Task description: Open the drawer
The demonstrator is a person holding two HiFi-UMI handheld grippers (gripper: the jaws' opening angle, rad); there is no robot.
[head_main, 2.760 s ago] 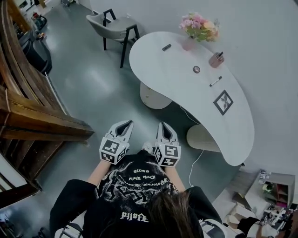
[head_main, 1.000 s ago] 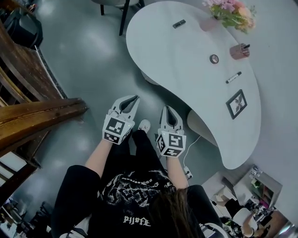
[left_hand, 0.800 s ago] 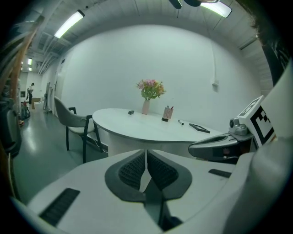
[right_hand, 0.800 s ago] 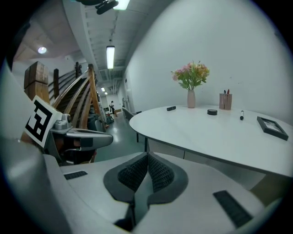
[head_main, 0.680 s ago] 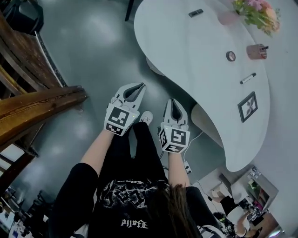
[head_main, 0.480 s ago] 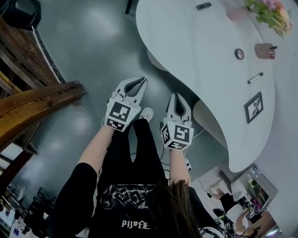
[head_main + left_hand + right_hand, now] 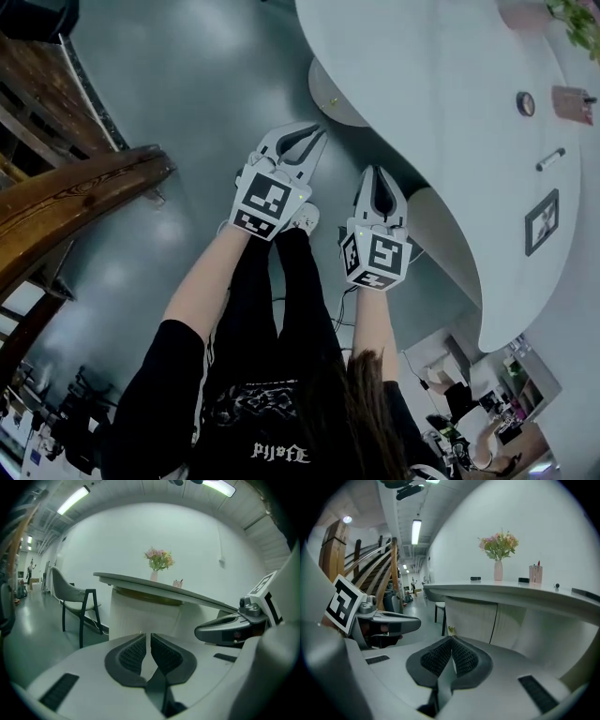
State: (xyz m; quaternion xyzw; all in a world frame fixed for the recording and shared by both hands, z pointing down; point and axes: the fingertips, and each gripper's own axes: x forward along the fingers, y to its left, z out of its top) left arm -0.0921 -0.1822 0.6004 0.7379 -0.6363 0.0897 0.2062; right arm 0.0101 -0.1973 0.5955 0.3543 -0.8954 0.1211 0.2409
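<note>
The head view's top edge cuts off the desk [image 7: 441,112] and the flowers [image 7: 581,14] on it; a brass fitting [image 7: 451,630] under the desk is too small to identify.

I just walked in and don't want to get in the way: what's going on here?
A person stands beside the white curved desk with a two-jaw gripper in each hand. The left claw and the right claw are both shut and empty, and point towards the desk's white ribbed pedestal, where a small brass-coloured knob shows. Neither claw touches anything, and nothing looks opened yet.
</note>
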